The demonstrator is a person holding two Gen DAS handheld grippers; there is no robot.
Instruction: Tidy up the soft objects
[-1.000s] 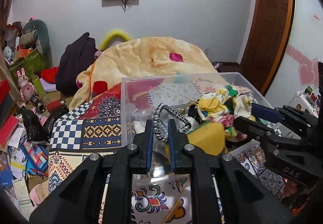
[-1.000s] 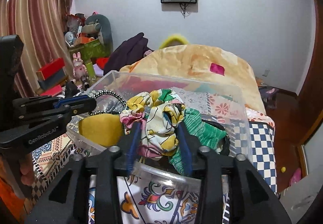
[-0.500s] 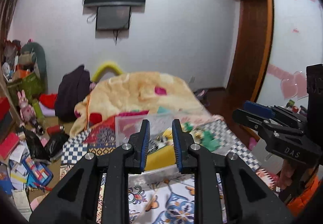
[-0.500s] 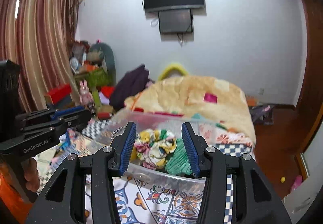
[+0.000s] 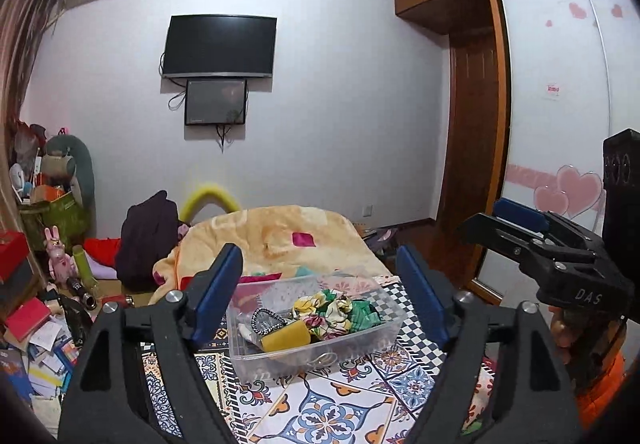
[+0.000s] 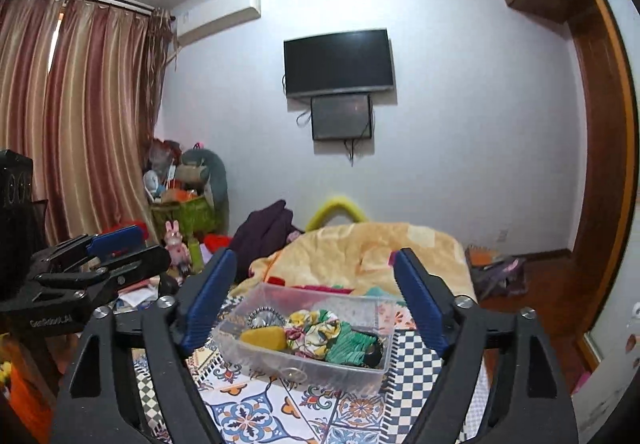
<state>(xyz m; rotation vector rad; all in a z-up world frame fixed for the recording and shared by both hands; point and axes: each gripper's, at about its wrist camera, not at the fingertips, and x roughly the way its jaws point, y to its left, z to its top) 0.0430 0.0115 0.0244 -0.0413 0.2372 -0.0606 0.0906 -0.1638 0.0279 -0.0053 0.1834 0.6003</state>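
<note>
A clear plastic bin (image 5: 376, 336) stands on a patterned cloth (image 5: 320, 412). It holds a yellow sponge (image 5: 285, 337), a floral scrunchie (image 5: 320, 310), a green scrunchie (image 5: 366, 314) and a beaded black hair tie (image 5: 266, 320). My left gripper (image 5: 320, 300) is open and empty, pulled back above and in front of the bin. My right gripper (image 6: 316, 300) is open and empty too, also back from the bin (image 6: 360, 370). The sponge (image 6: 264, 337), floral scrunchie (image 6: 310, 328) and green scrunchie (image 6: 350, 346) show in the right wrist view.
A yellow blanket (image 5: 276, 240) lies heaped behind the bin. Clutter, a pink rabbit toy (image 5: 60, 258) and books (image 5: 28, 316) fill the floor at left. A dark garment (image 5: 148, 236) sits behind. A wardrobe (image 5: 560, 124) stands at right.
Both grippers let go of their items in the bin, drew back and up, and opened wide. The hair tie and the floral scrunchie now lie in the bin.
</note>
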